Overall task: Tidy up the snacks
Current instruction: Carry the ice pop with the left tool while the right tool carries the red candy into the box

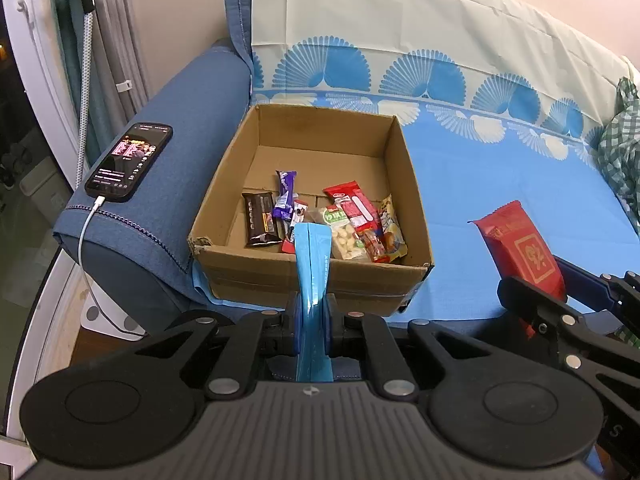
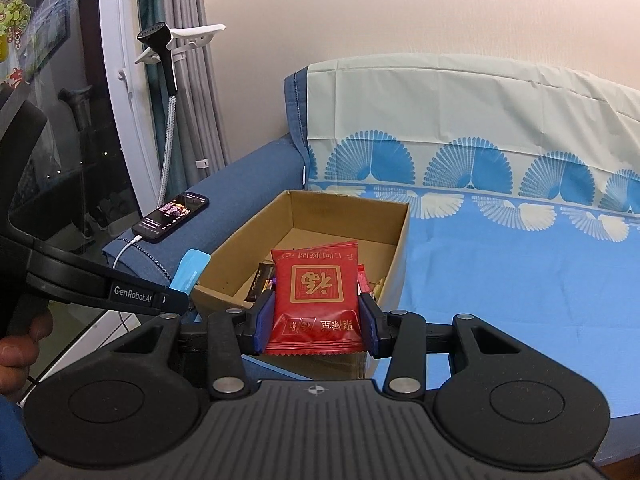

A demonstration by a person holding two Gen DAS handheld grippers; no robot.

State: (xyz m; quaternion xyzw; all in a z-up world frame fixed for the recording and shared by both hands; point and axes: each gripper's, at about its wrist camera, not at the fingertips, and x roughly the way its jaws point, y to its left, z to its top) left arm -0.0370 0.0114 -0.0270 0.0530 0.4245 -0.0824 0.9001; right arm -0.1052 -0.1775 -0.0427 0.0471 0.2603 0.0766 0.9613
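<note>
An open cardboard box (image 1: 316,280) stands on the blue sofa seat and holds several snack packets, among them a dark chocolate bar (image 1: 261,219), a purple bar (image 1: 286,194) and a bag of nuts (image 1: 344,236). My left gripper (image 1: 311,316) is shut on a light blue packet (image 1: 313,264), held edge-on just before the box's front wall. My right gripper (image 2: 316,320) is shut on a red packet with gold print (image 2: 314,296), in front of the box (image 2: 296,216). The red packet also shows in the left wrist view (image 1: 520,246), right of the box.
A lit phone (image 1: 130,162) on a white charging cable lies on the blue armrest left of the box. A blue-and-white patterned sheet (image 1: 500,184) covers the seat and backrest. Green checked cloth (image 1: 620,152) lies at far right. Curtains and a window stand at left.
</note>
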